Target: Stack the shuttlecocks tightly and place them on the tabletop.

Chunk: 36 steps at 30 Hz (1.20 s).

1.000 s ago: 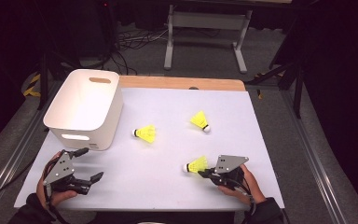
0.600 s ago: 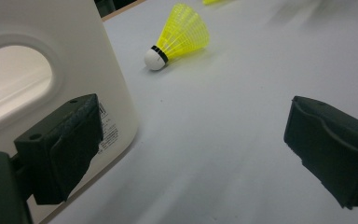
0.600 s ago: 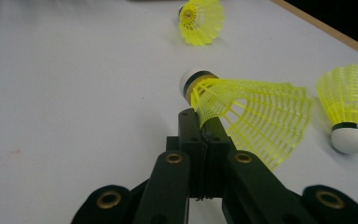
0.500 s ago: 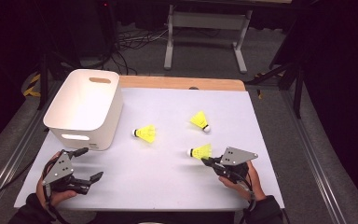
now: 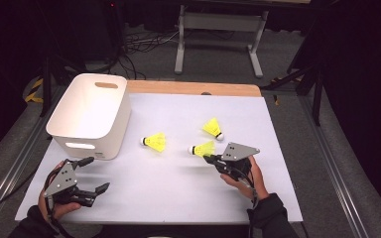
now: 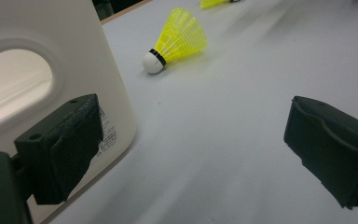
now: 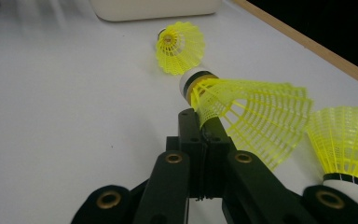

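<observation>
Since the earlier frames, the right gripper (image 5: pixel 209 157) has carried its yellow shuttlecock (image 5: pixel 202 148) up off the white table surface (image 5: pixel 168 198) and toward the table's middle; the left gripper (image 5: pixel 92 174) has kept its place near the front left corner.

Right gripper: jaws closed tight on the edge of the held shuttlecock's yellow mesh skirt (image 7: pixel 242 112), as the right gripper view shows. The shuttlecock's white cork points away from the hand, toward the white storage bin (image 5: pixel 90 113).

Left gripper: jaws spread wide, nothing between them. It rests low over the table, just in front of the bin's near corner (image 6: pixel 51 70).

Two further yellow shuttlecocks lie on the table. One (image 5: pixel 154 142) lies on its side just right of the bin, cork toward the bin. The other (image 5: pixel 212 128) lies farther back, just beyond the held shuttlecock, cork pointing right.

The bin stands upright at the table's rear left, open side up, with a handle slot in its far wall.
</observation>
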### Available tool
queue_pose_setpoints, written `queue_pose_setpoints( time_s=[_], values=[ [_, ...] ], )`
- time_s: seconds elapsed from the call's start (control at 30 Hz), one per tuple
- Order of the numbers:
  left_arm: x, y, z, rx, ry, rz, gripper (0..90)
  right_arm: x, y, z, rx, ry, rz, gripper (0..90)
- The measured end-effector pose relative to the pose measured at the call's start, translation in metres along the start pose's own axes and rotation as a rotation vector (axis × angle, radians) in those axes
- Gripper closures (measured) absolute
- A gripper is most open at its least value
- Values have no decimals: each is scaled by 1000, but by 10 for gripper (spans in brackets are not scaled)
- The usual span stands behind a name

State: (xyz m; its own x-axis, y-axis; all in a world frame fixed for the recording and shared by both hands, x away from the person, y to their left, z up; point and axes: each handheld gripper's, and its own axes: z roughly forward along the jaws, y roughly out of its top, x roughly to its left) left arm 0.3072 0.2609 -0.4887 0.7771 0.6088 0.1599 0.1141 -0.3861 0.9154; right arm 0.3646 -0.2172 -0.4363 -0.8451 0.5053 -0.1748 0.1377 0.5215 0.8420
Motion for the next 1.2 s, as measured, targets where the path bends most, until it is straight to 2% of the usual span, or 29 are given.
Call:
queue_pose_setpoints(
  time_s=[0.33, 0.4, 0.53, 0.83, 1.2],
  values=[
    [0, 0, 0, -5, -4, -4, 54, -3, 14, 26, 3, 19, 13, 897],
    [0, 0, 0, -7, -4, -6, 54, -4, 19, 37, 2, 26, 28, 897],
    [0, 0, -1, -8, -5, -7, 54, -5, 24, 46, 3, 35, 41, 896],
    [0, 0, -1, -16, -13, -7, 55, -4, 34, 85, 48, 55, 69, 896],
    [0, -1, -1, -18, -24, -12, 55, -1, 40, 117, 76, 63, 93, 894]
  ],
)
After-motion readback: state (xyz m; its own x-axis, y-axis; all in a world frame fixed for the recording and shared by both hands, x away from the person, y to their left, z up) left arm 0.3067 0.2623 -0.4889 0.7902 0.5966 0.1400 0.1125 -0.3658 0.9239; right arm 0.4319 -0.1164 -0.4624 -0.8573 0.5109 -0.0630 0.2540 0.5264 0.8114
